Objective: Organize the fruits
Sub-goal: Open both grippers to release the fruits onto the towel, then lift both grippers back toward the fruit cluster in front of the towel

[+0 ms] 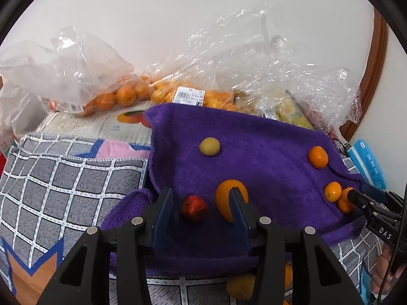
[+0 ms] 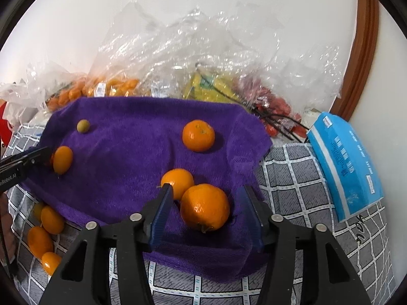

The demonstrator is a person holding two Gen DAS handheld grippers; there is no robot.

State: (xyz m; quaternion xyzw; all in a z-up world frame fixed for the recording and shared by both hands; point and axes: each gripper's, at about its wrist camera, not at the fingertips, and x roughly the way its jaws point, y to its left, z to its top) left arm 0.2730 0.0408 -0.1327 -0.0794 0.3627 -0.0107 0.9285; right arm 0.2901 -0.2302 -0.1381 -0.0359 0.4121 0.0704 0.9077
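Purple terry cloth, a towel (image 2: pixel 132 152), covers the middle of both views, and the loose fruit lies scattered on it. The right tongs (image 2: pixel 206 203) stand released, their blue pads either side of a large mandarin (image 2: pixel 204 207) at lower centre of the right view, neither pad touching it yet. A smaller mandarin (image 2: pixel 178 181) sits just behind it, touching or nearly so. The left tongs (image 1: pixel 201 203) are likewise spread wide, with a small red fruit (image 1: pixel 193 208) between the pads and an elongated orange fruit (image 1: pixel 227 200) partly hidden by the right pad.

The large mandarin looks light and round, with thin skin over soft flesh, so it should roll readily on the towel and bruise if pinched hard. I would grip it across its widest girth, gently. The red fruit looks softer still and wants the lightest squeeze.
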